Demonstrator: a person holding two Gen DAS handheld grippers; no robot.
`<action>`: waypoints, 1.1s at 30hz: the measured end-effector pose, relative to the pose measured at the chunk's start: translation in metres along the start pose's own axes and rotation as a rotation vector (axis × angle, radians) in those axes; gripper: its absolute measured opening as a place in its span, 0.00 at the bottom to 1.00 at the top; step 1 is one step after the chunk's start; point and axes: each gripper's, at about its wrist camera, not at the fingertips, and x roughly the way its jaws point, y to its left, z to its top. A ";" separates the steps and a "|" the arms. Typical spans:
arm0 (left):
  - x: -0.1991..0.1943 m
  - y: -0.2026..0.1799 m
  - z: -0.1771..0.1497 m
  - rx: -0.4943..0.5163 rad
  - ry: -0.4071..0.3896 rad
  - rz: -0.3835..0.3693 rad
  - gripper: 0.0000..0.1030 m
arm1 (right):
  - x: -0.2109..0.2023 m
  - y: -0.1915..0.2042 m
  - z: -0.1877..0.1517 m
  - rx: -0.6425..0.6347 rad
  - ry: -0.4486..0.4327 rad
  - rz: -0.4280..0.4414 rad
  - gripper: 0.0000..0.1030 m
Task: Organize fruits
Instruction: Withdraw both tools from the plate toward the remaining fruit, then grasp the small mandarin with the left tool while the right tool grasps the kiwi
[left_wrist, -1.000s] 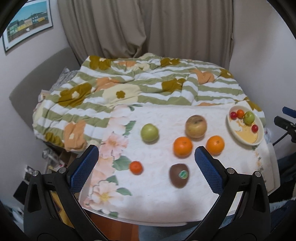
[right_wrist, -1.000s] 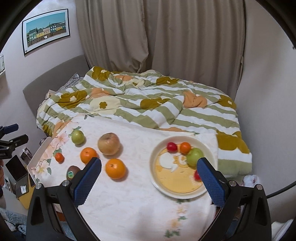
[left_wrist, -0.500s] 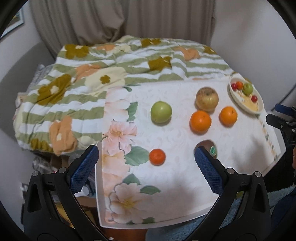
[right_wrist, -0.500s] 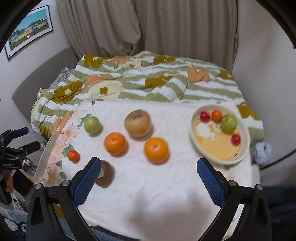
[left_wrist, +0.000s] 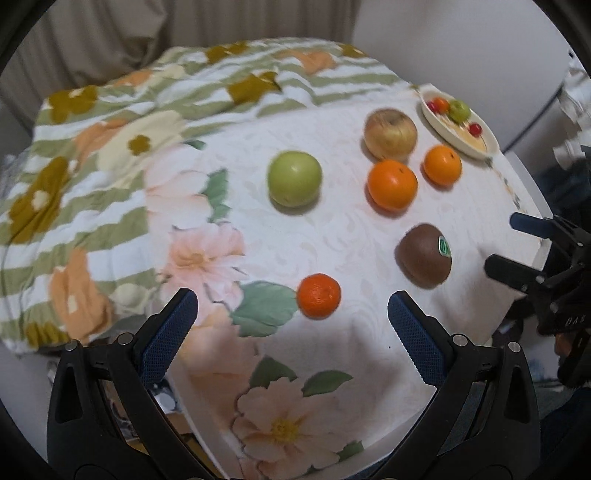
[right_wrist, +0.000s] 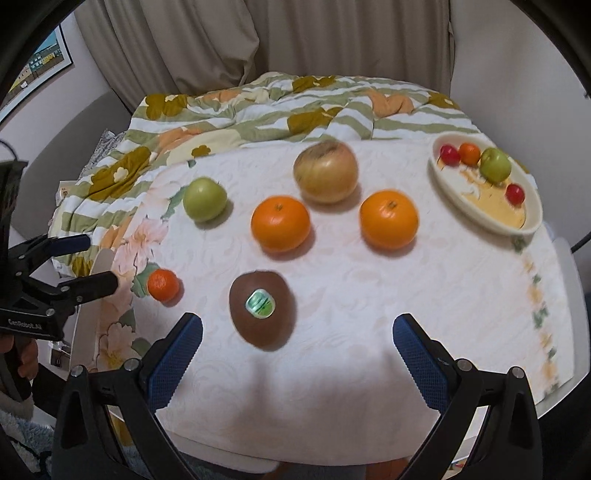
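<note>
Both grippers hang above the near edge of the table (right_wrist: 369, 387), tilted down toward the white cloth, and neither touches any fruit. The left gripper (left_wrist: 291, 325) has its jaws spread wide, the blue pads well apart, with the small mandarin (left_wrist: 318, 295) lying on the cloth just ahead of the gap, a little nearer the right pad. In the right wrist view the same tool reaches in from the left side, level with that mandarin (right_wrist: 163, 284), and part of a hand (right_wrist: 16, 356) grips its handle below. The right gripper (right_wrist: 297, 341) is likewise held with its jaws wide apart; the brown kiwi (right_wrist: 261, 308), sticker up, sits just ahead of the opening, closer to the left pad. Farther back on the cloth lie a green apple (right_wrist: 204, 198), two oranges (right_wrist: 280, 223) and (right_wrist: 389, 218), and a large yellowish apple (right_wrist: 325, 171) behind and between them. At the far right corner stands a cream plate (right_wrist: 480, 218) holding a small green apple (right_wrist: 495, 164), a small orange fruit and two red ones. A striped, flowered quilt (right_wrist: 258, 110) lies beyond the table, with curtains behind it.
</note>
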 end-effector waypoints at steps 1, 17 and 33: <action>0.004 -0.001 -0.001 0.011 0.007 -0.009 1.00 | 0.003 0.002 -0.002 -0.001 0.000 -0.003 1.00; 0.061 -0.023 -0.010 0.153 0.066 0.019 0.61 | 0.054 0.018 -0.015 -0.065 0.061 -0.001 0.84; 0.064 -0.021 -0.011 0.104 0.075 0.022 0.42 | 0.067 0.025 -0.009 -0.110 0.094 0.018 0.74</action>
